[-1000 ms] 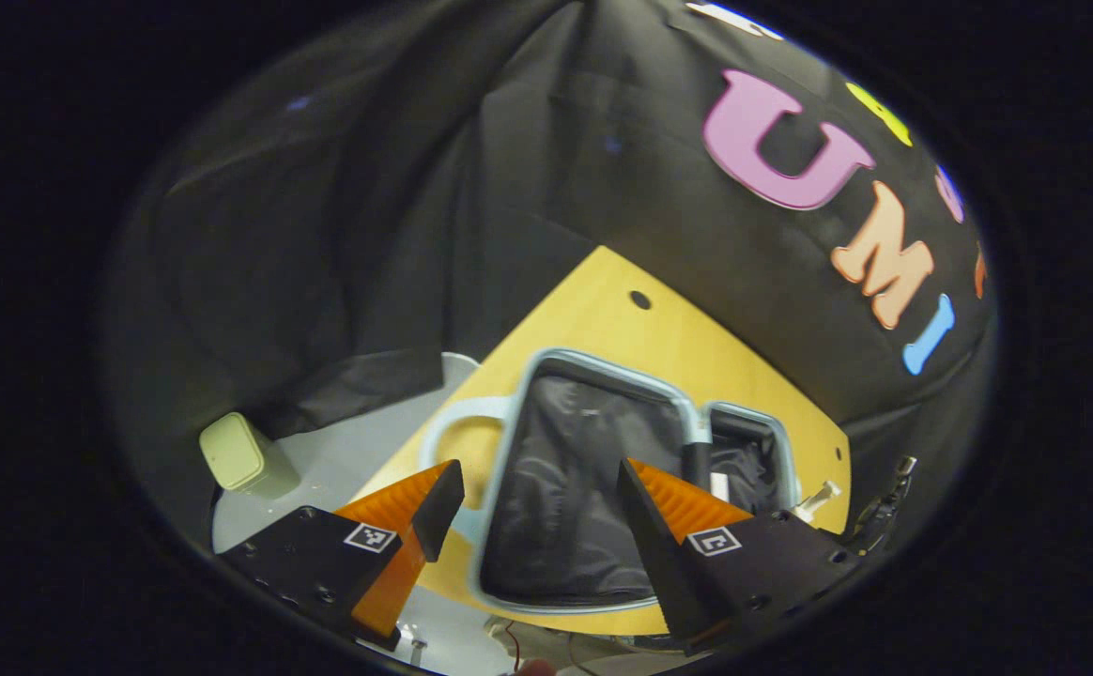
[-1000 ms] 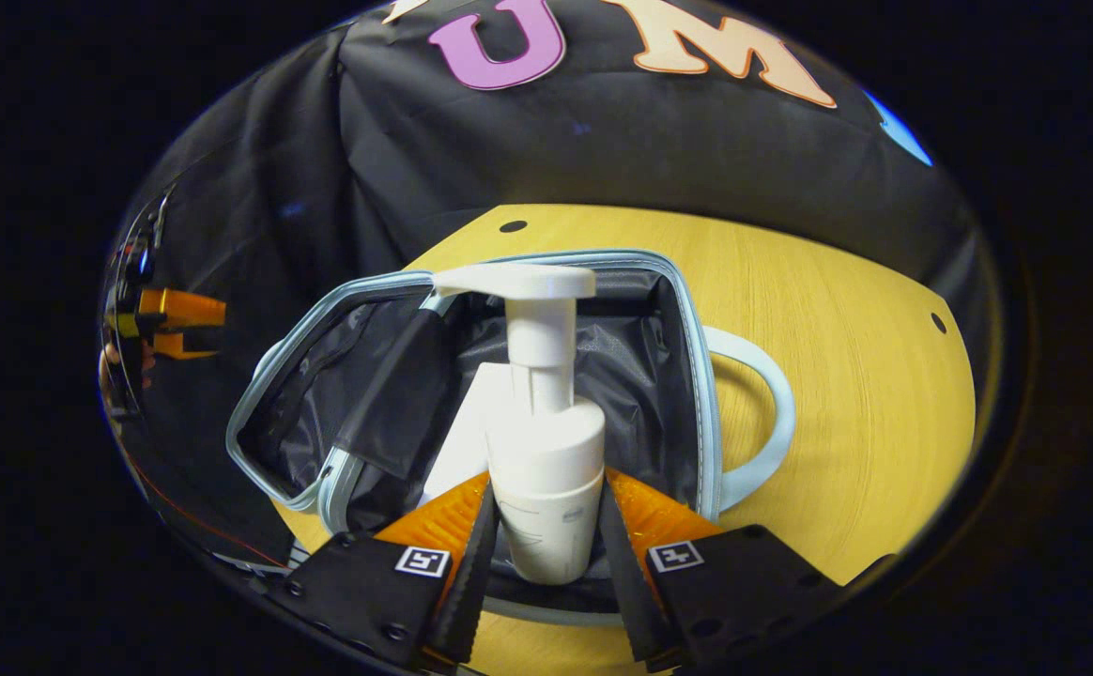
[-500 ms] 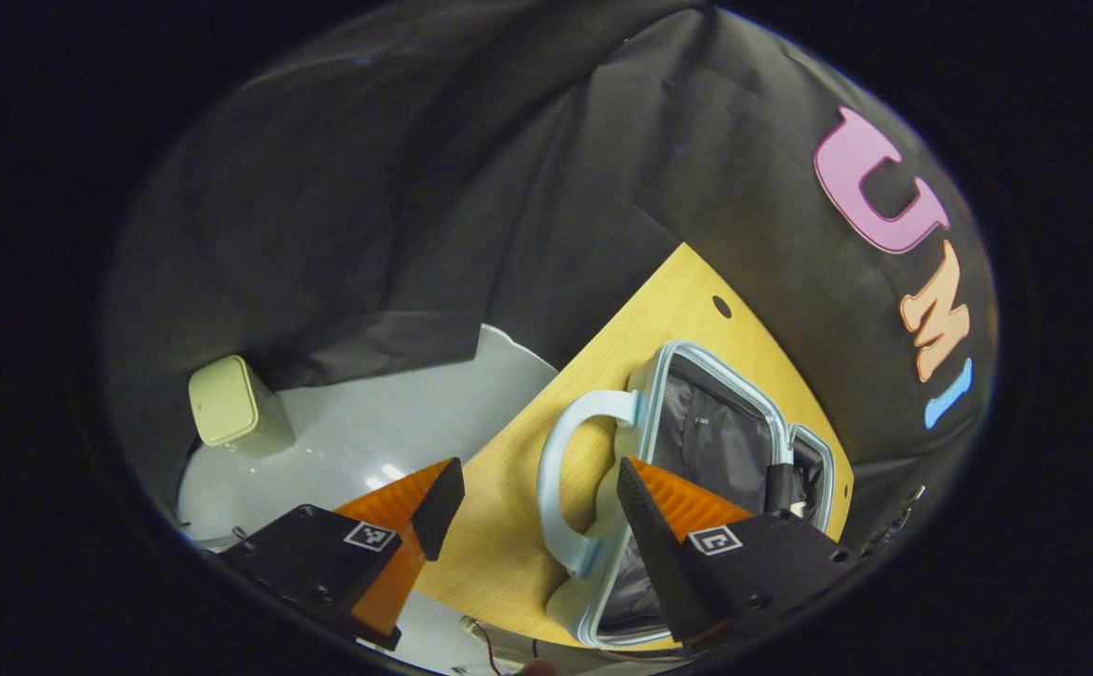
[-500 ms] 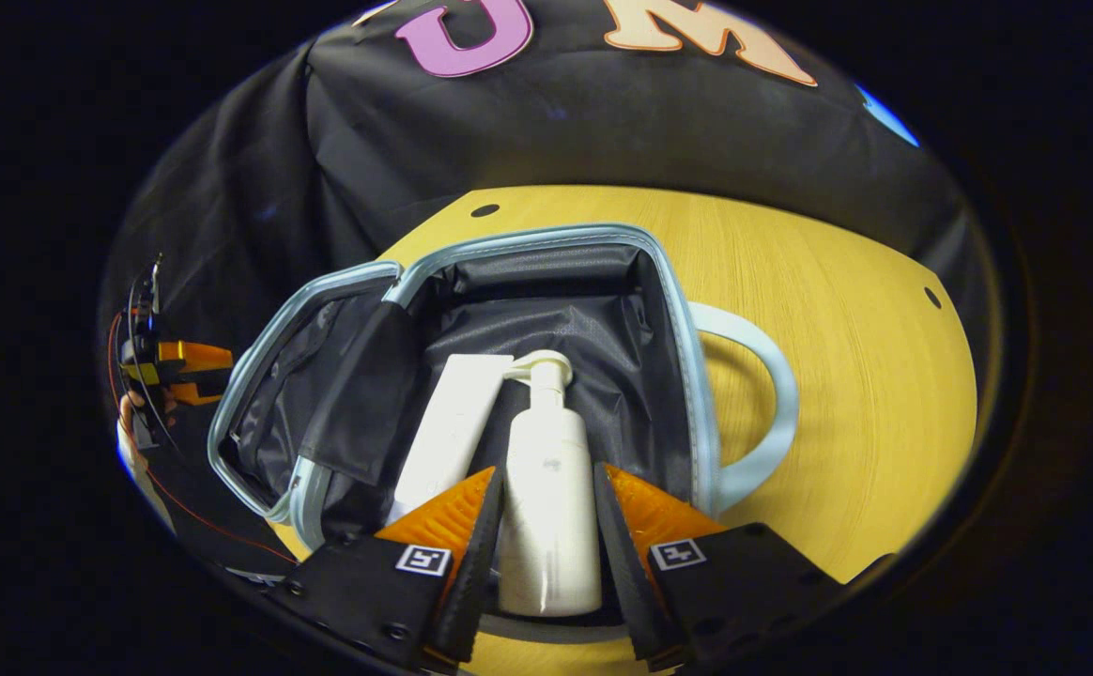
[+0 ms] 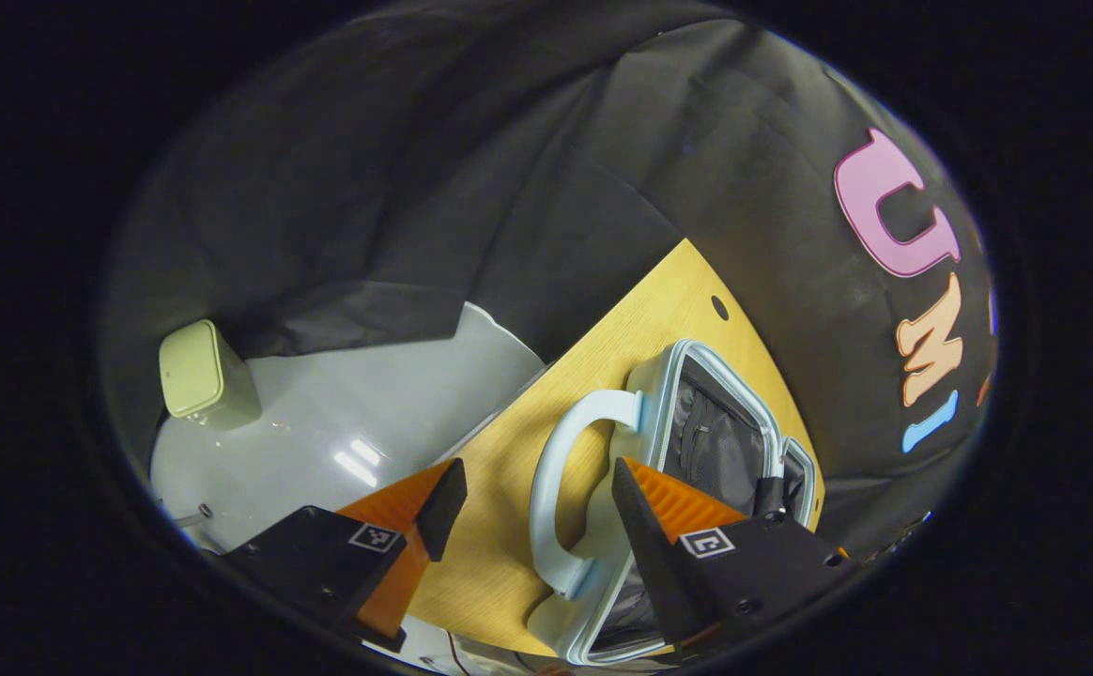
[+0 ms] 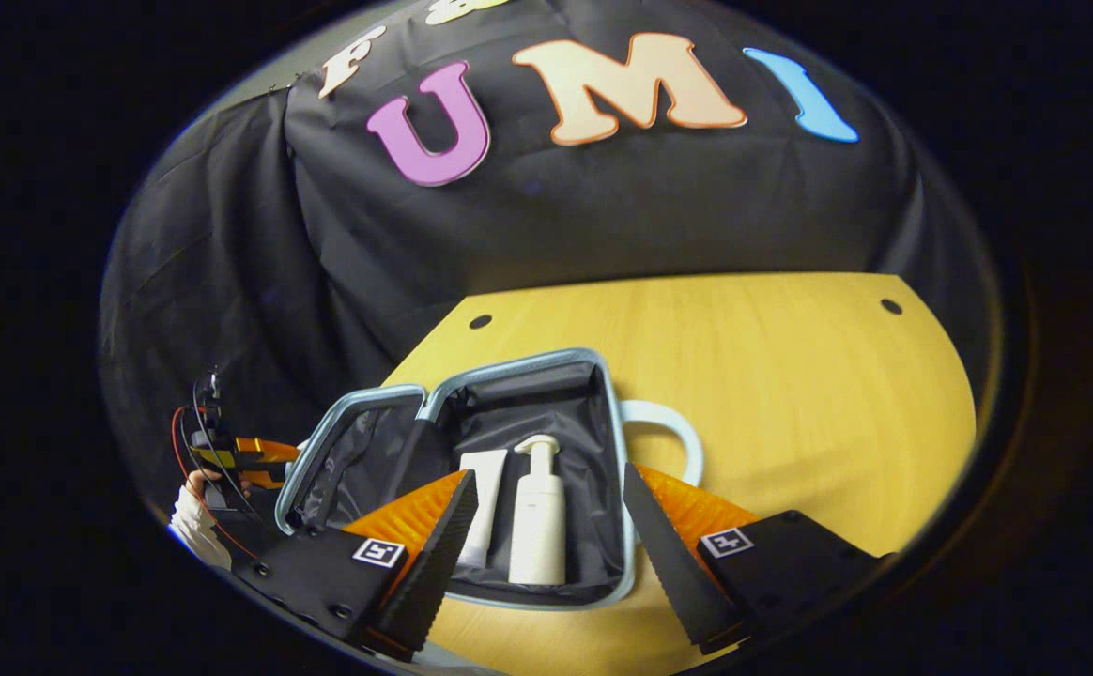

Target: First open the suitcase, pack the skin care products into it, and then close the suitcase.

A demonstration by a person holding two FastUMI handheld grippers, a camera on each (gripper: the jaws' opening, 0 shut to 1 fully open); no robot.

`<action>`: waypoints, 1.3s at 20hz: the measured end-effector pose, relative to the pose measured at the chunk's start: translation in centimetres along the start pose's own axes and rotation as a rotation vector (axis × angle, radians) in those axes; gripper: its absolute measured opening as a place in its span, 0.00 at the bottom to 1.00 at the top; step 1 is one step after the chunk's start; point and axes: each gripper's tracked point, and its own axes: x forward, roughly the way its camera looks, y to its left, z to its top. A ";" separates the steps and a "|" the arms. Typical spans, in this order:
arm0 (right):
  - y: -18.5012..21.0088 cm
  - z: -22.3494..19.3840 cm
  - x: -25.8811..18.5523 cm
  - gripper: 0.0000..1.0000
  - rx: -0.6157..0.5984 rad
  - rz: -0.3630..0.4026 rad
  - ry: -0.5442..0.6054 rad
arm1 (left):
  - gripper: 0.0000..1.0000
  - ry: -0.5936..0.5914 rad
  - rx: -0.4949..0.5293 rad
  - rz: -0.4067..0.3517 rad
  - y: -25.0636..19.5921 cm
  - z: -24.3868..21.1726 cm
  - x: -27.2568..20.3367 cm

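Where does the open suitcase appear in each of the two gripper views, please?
Left gripper view: the suitcase lies lower right of centre, partly behind the left gripper's own right finger.
Right gripper view: the suitcase lies lower centre, between the fingers, with two white skin care products inside.
Shared landmark: its pale blue handle, on the wooden table.

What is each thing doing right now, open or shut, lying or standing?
Suitcase: open, flat on the table.
Pump bottle: lying in the suitcase.
Tube: lying beside the pump bottle.
Right tool: open, holding nothing.
Left tool: open, holding nothing.
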 end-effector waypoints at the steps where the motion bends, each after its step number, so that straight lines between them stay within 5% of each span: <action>1: -0.6 0.7 -1.3 0.98 -0.003 -0.015 -0.019 | 0.86 0.008 -0.013 -0.009 -0.1 -0.1 0.3; 3: -1.5 1.7 -3.7 0.98 -0.017 -0.039 -0.049 | 0.74 0.017 -0.029 -0.024 -0.3 -0.3 0.6; 7: -3.2 2.9 -6.6 0.98 -0.046 -0.092 -0.084 | 0.11 0.020 -0.007 -0.027 -0.3 -0.8 0.6; 17: -4.4 3.2 -9.0 0.94 -0.017 -0.134 -0.124 | 0.00 0.010 0.047 -0.056 -3.9 1.5 -1.9; 26: -8.7 4.9 -12.1 0.98 0.011 -0.194 -0.195 | 0.00 -0.043 0.210 -0.168 -17.3 3.8 -9.5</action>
